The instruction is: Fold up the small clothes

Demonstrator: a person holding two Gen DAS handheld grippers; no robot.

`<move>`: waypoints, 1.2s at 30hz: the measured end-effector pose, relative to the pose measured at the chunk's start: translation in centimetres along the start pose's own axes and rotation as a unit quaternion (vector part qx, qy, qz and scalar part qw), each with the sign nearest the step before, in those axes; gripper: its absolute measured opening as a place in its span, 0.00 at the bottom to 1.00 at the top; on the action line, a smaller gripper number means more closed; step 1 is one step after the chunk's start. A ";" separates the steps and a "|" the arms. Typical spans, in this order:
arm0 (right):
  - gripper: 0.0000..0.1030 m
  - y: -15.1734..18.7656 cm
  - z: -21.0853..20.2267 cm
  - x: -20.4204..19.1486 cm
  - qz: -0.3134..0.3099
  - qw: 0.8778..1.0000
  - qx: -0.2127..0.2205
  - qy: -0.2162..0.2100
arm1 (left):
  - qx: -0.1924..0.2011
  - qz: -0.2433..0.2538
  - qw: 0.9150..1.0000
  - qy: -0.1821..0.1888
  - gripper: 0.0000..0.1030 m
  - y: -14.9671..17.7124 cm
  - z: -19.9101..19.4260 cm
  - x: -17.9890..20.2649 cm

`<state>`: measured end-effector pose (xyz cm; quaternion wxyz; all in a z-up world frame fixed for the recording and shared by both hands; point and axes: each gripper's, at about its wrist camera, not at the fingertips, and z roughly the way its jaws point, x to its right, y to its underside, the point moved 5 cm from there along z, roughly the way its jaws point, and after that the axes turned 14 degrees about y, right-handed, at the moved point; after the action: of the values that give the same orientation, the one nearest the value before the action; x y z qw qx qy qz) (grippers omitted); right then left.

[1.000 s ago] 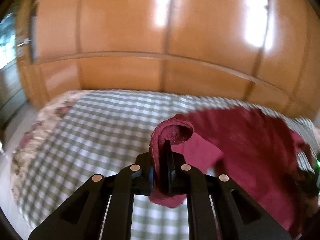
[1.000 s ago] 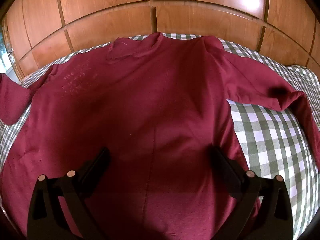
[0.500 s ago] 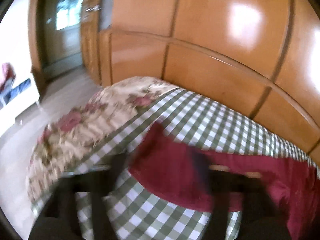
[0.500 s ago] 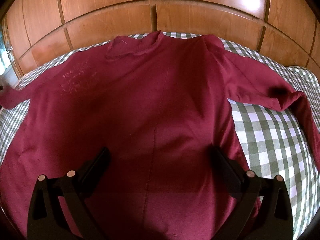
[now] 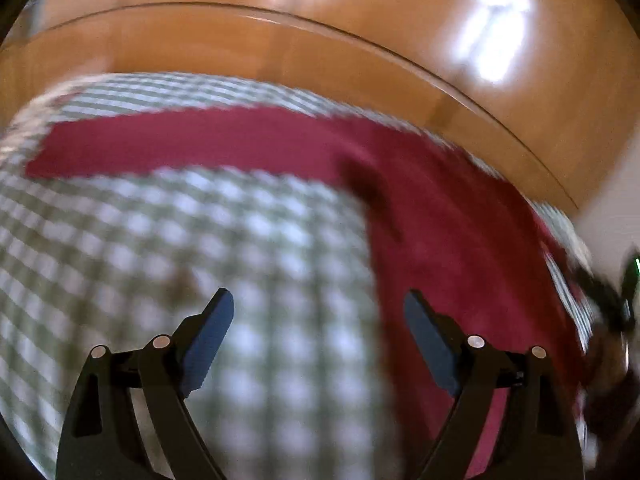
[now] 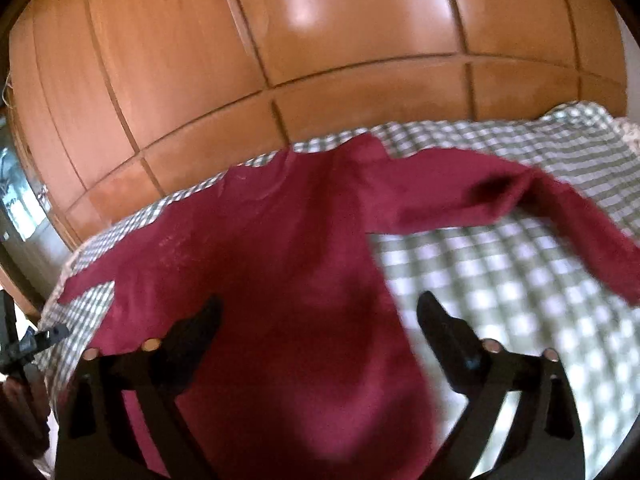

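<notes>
Left wrist view: the left gripper [image 5: 318, 312] hangs over the green-and-white checked bedcover [image 5: 168, 240] with its jaws spread wide and nothing between them but bare checks; the right-hand finger [image 5: 428, 340] sits over the edge of the maroon shirt [image 5: 460, 240]. One sleeve [image 5: 160, 144] lies flat and stretched straight toward the left side of the bed, near the far edge, just below the wooden panelling [image 5: 320, 48]. The picture is smeared with motion, so fine creases cannot be read. In the right wrist view the shirt [image 6: 280, 260] lies spread on the bed with its collar [image 6: 360, 144] at the far edge against the panelled wood [image 6: 280, 60]. The right gripper [image 6: 318, 320] hovers above the lower body of the shirt near its right side seam, its jaws having just drawn in a little though they stand well apart, gripping nothing; its right-hand finger is over bare bedcover. The other sleeve [image 6: 540, 208] is bent at the elbow and runs toward the right edge of the bed, rumpled, with checked cloth [image 6: 500, 280] showing beneath it. At the left border a dark blurred part of the other tool [image 6: 24, 344] shows.
</notes>
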<state>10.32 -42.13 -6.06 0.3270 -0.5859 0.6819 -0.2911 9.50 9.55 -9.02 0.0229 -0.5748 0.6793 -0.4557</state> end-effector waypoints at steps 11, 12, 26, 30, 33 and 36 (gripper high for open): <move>0.47 9.4 -4.4 6.2 0.031 0.987 -0.142 -0.068 | -0.064 0.026 0.996 0.049 0.52 6.7 0.2 4.2; 0.46 9.8 -4.6 5.9 0.030 0.987 -0.139 -0.076 | -0.069 0.025 0.996 0.052 0.39 6.9 0.3 4.4; 0.11 12.0 -7.9 6.4 -0.015 0.972 -0.169 -0.166 | -0.112 0.054 0.992 0.004 0.03 8.5 -2.1 3.9; 0.51 10.4 -7.2 6.4 0.022 0.968 -0.150 -0.202 | -0.096 0.064 0.993 -0.018 0.49 5.9 -2.1 3.9; 0.56 6.8 -6.1 7.6 0.060 0.976 -0.099 -0.185 | -0.027 0.077 0.996 -0.038 0.83 2.5 -2.4 4.3; 0.56 4.1 -2.6 10.7 0.152 0.976 -0.087 -0.131 | 0.007 0.063 0.997 -0.051 0.84 -0.7 -0.2 4.6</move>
<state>4.71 -52.11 -8.72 0.4015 -0.5346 0.7371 -0.0987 8.38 6.08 -6.16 0.0907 -0.5530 0.7090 -0.4282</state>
